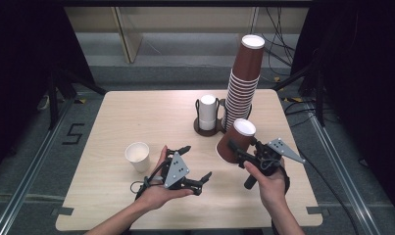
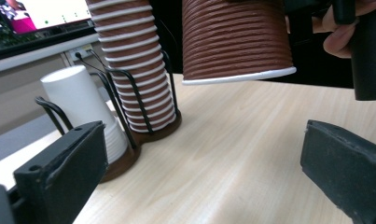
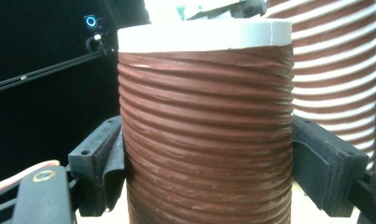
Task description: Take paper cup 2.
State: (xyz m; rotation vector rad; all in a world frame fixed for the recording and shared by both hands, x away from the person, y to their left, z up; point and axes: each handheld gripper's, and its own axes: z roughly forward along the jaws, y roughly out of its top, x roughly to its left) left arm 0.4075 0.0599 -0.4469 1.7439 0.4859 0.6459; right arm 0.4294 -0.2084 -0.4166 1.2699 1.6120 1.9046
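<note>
Jaws first, high view: left gripper (image 1: 194, 164) is spread wide with nothing in it, lying near the white paper cup (image 1: 137, 156) on the pale wooden table (image 1: 136, 110), while the right gripper (image 1: 240, 151) grasps the ribbed brown paper cup (image 1: 234, 141) upside down, in front of the tall stack of brown cups (image 1: 244, 83) in the dark wire holder (image 1: 208, 127). Left gripper view: brown cup (image 2: 236, 39) hangs rim-down just above the tabletop (not touching), so to my eye lower it straight and level until the rim seats flat. Right gripper view: both pads clamp the cup (image 3: 206, 130) at mid-wall, so don't squeeze harder, thin paper will likely dent.
</note>
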